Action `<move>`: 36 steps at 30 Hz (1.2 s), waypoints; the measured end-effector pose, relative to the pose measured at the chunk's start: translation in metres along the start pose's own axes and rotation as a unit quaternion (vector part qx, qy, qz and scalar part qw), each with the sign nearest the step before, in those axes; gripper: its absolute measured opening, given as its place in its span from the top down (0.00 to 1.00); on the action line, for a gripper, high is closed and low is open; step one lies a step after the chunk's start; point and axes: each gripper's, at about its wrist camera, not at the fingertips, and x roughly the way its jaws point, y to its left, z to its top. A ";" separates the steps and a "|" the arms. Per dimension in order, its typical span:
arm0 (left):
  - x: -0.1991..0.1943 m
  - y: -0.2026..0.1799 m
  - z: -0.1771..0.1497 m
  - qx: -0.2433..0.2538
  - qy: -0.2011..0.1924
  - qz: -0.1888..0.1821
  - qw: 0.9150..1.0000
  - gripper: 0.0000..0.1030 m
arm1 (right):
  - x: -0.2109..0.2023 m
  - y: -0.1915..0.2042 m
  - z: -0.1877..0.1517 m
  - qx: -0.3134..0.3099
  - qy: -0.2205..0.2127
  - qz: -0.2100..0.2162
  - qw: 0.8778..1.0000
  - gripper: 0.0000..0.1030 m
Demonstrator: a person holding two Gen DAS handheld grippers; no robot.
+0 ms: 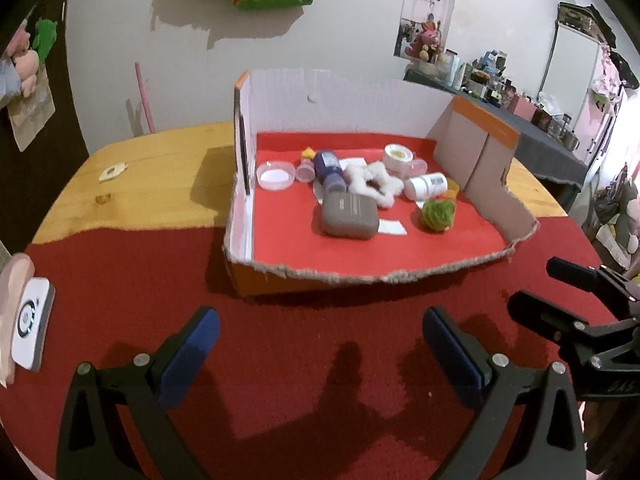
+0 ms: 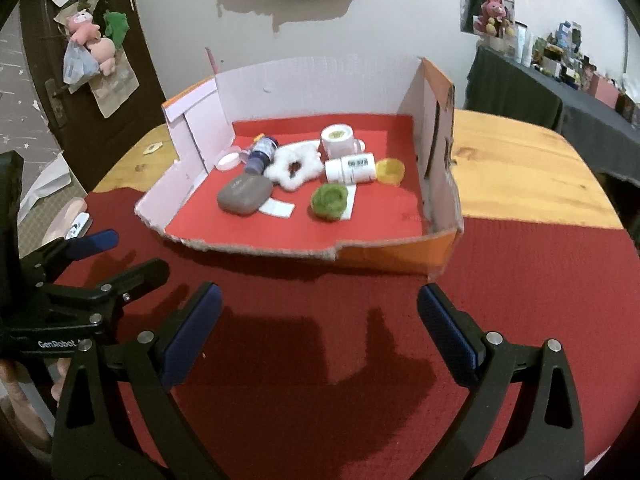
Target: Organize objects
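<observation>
A torn cardboard box [image 1: 340,276] [image 2: 384,254] lined in red stands on the red cloth. It holds a grey case [image 1: 350,216] [image 2: 245,196], a white fluffy scrunchie [image 1: 376,178] [image 2: 294,168], a green scrunchie [image 1: 438,214] [image 2: 329,200], a white bottle on its side [image 1: 425,185] [image 2: 351,168], a blue bottle on its side [image 1: 330,170] [image 2: 261,156], a white round jar [image 1: 398,156] [image 2: 338,138] and a clear round lid [image 1: 275,176]. My left gripper [image 1: 320,344] and right gripper [image 2: 320,320] are open and empty, above the cloth in front of the box.
A white device [image 1: 30,324] lies at the left edge of the red cloth [image 1: 280,360]. Bare wooden table [image 1: 160,168] [image 2: 520,160] shows on both sides of the box. A cluttered dark shelf [image 1: 520,120] stands at the far right.
</observation>
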 end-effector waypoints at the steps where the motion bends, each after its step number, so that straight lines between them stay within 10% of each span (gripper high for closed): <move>1: 0.002 0.001 -0.002 -0.002 0.004 0.000 1.000 0.00 | 0.002 -0.001 -0.003 0.003 0.002 0.001 1.000 0.03; 36: 0.026 0.001 -0.029 -0.003 0.026 0.015 1.000 0.00 | 0.025 -0.015 -0.033 0.022 0.003 -0.012 1.000 0.02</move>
